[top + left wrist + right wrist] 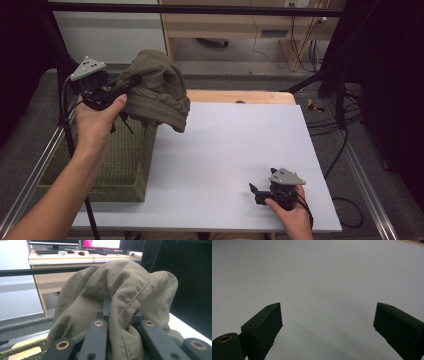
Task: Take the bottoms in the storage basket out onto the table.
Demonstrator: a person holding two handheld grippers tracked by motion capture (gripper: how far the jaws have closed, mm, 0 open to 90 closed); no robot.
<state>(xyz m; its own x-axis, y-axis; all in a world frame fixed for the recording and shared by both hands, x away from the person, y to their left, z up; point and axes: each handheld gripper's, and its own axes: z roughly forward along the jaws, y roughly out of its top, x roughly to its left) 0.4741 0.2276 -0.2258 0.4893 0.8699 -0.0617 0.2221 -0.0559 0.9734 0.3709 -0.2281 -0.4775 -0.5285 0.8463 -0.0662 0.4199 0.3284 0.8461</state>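
Observation:
An olive-green garment [157, 90] hangs bunched in the air above the woven green basket [125, 165] at the table's left. My left gripper [127, 89] is shut on it, held up by the person's left hand. In the left gripper view the cloth [125, 295] is pinched between the two black jaws and drapes over them. My right gripper [255, 192] rests low on the white table surface [225, 145] near the front right, jaws wide apart. The right gripper view has nothing between its fingertips [268, 320], just the white surface [324, 277].
The basket sits at the left front edge of the table. A wooden strip [240, 96] borders the far edge of the white sheet. Cables [330, 120] lie on the floor to the right. A black frame bar [200, 9] crosses overhead at the back.

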